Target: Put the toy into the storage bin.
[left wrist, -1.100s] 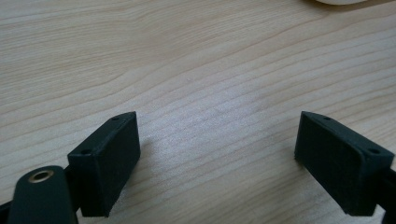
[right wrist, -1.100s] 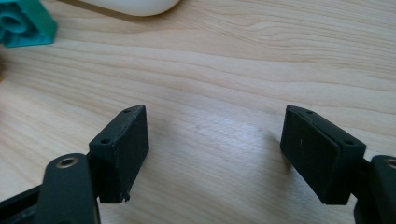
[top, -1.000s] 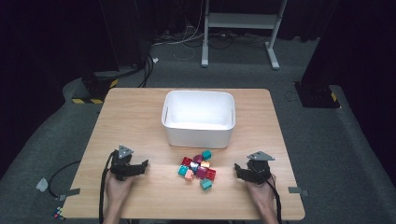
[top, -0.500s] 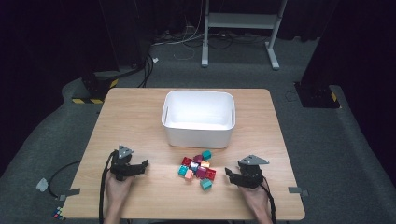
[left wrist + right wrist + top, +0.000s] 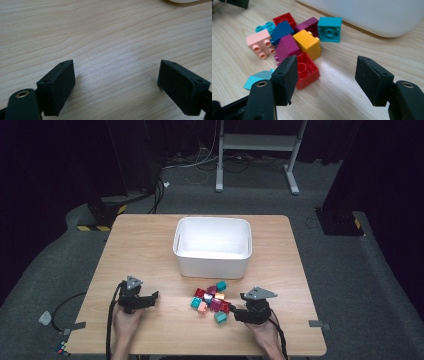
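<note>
The right claw [image 5: 236, 311] rests low on the wooden bench [image 5: 150, 245] with its jaws spread wide and nothing between them. In the right gripper view its left jaw stands just in front of a red brick [image 5: 308, 71], close enough to hide the brick's near corner, though whether they touch I cannot tell. Beyond that brick sits the rest of the pile of toy bricks [image 5: 210, 301]: a yellow brick [image 5: 308, 43] and a magenta brick [image 5: 286, 47] immediately behind it, a pink brick [image 5: 259, 43] to the left, then a dark blue one [image 5: 280, 29], a second red one [image 5: 286, 18], a purple one [image 5: 310, 25] and a teal brick [image 5: 329, 29] farthest to the right. A light turquoise brick [image 5: 258, 78] lies beside the left jaw's outer side. Past the pile, ahead of the claw, rises the wall of the white tub [image 5: 212, 245], which is empty in the high view.

The left claw [image 5: 152, 297] lies well to the left of the pile, also wide open and holding nothing; bare wood shows between its jaws in the left gripper view. A hand [image 5: 127, 325] grips each tool from the near edge of the bench.
</note>
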A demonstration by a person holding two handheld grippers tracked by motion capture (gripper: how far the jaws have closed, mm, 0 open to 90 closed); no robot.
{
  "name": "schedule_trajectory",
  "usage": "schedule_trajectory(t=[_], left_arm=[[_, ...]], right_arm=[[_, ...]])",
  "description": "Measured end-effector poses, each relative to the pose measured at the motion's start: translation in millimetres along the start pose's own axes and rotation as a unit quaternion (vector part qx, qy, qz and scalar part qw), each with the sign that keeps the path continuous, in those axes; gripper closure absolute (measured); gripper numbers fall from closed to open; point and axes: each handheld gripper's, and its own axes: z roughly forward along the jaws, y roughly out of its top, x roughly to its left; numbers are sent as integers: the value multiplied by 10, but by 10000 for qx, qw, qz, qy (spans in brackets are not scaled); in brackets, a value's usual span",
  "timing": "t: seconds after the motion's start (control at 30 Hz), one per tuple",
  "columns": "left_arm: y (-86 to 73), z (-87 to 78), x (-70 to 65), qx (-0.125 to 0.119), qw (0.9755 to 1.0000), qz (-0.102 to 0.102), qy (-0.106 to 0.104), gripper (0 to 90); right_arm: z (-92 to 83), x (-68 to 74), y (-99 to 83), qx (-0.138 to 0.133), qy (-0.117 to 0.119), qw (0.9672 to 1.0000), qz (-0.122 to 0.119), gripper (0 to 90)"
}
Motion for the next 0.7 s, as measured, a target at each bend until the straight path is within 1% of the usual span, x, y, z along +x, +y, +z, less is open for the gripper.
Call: schedule_trajectory(t=[0.03,0.13,0.17,0.47,0.5,0.53,0.57,0.63,0.7], left_arm=[[0,0,0,-2,10000,1,1,145],[0,0,0,-2,10000,-2,0,145],[0,0,0,-3,10000,-2,0,145],[0,0,0,-1,10000,-1,-1,145],[0,0,0,-2,10000,-3,-1,145],[0,0,0,-2,10000,-3,-1,145],[0,0,0,-3,10000,-4,-1,145],[0,0,0,-2,10000,0,1,145],[0,0,0,-3,10000,-3,-1,145]], right_arm=[[18,17,19,8,57,10000,-37,348],[44,41,38,25,103,9999,-77,347],[74,69,56,53,154,9998,-107,347],[186,129,80,234,263,9991,-234,357],[204,135,79,293,268,9989,-236,366],[204,135,79,293,268,9989,-236,366],[232,127,74,373,255,9987,-253,373],[246,120,69,401,222,9986,-251,377],[264,97,51,453,159,9987,-180,394]])
